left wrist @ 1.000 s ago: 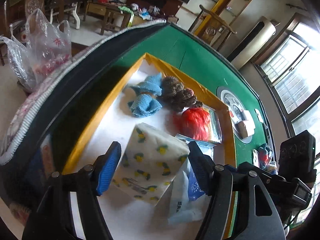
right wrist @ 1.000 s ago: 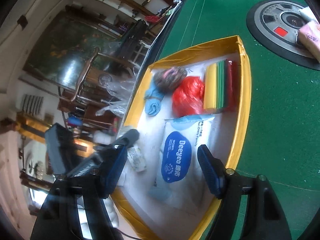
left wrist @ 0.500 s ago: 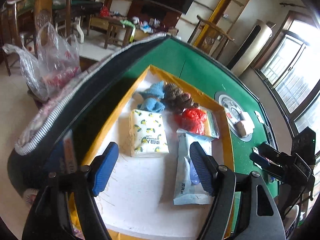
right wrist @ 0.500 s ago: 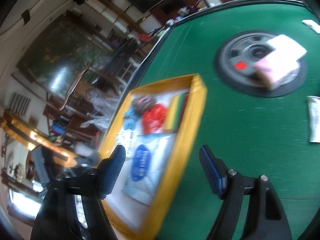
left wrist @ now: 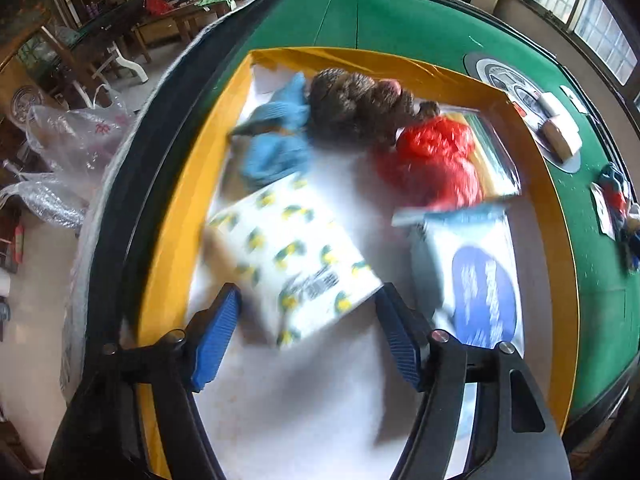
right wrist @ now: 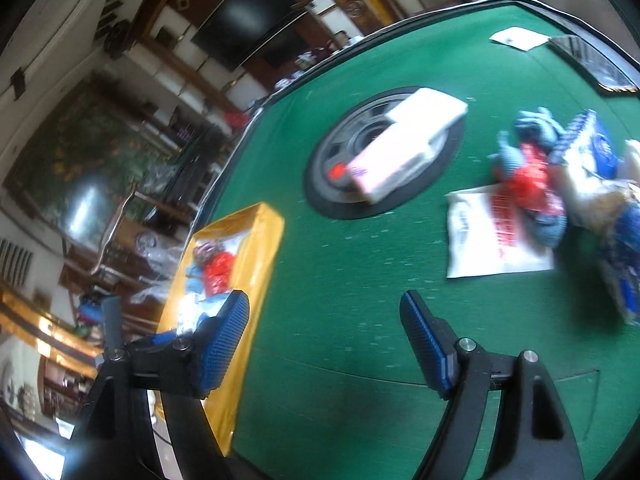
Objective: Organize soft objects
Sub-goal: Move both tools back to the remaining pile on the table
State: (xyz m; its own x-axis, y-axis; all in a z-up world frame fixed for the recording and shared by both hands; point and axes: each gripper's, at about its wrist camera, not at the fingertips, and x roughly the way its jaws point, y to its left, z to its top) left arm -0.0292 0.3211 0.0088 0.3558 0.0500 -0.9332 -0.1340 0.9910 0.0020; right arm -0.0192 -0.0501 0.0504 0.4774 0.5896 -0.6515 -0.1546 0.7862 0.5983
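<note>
Soft objects lie in two groups on a green felt table [right wrist: 344, 240]: some inside a yellow-walled tray [left wrist: 560, 208] at its left edge, others in a loose pile [right wrist: 560, 184] at the far right, well apart from the tray. Room beyond: dark wooden furniture, a black screen on the wall, windows at right, clear plastic bags [left wrist: 76, 136] on the floor left of the table. In the tray, far to near: blue knit cloth [left wrist: 276, 140], brown woolly bundle [left wrist: 356, 104], red plastic bag [left wrist: 436, 160], lemon-print tissue pack [left wrist: 292, 252], white pouch with blue oval label [left wrist: 476, 280]; print blurred, unreadable. Left gripper [left wrist: 308, 334] points down over the tray; jaws closing, not pressing anything, the tissue pack's near corner between the fingertips. Right gripper [right wrist: 324, 336] is released and empty over bare felt. Versus one second ago: the right gripper has swung out of the tray toward the pile; the tissue pack, then held by the left gripper, lies on the tray floor. A white and pink box [right wrist: 404, 144] sits on the table's round centre disc [right wrist: 332, 196]; a white bag with red lettering [right wrist: 496, 232], illegible, lies beside the pile.
</note>
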